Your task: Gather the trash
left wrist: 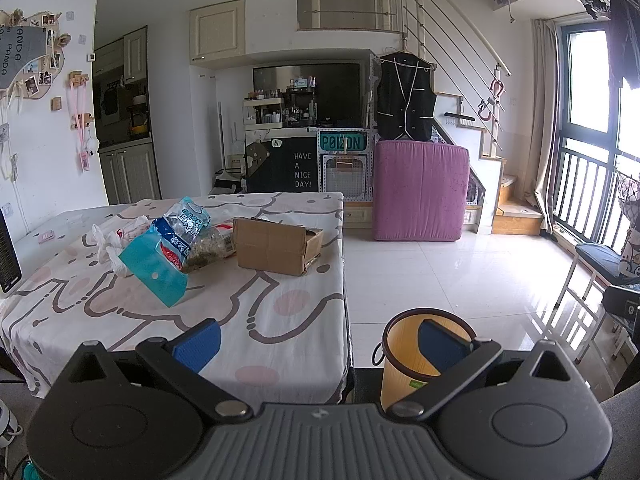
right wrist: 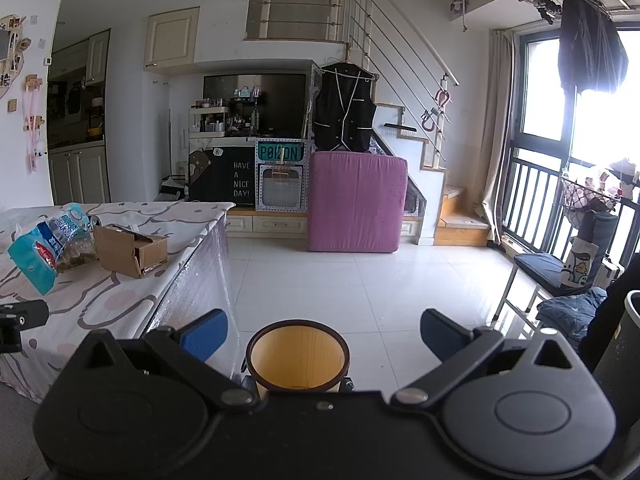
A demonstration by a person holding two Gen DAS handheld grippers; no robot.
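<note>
Both jaws released, gripping nothing: left gripper (left wrist: 316,344) hovers over the near right corner of the counter (left wrist: 280,312); right gripper (right wrist: 324,334) hangs above the wastebasket (right wrist: 297,356), which stands on the floor (right wrist: 360,280) just beside the counter's near right corner; inside looks empty as far as visible. Trash sits mid-counter, twd the far side: open cardboard box (left wrist: 276,246), contents not clear; touching its left, a clear plastic bag (left wrist: 200,236) w/ brownish stuff inside; blue wet-wipes pack (left wrist: 158,270) leaning at its front; crumpled white plastic bag (left wrist: 116,240) further left.
</note>
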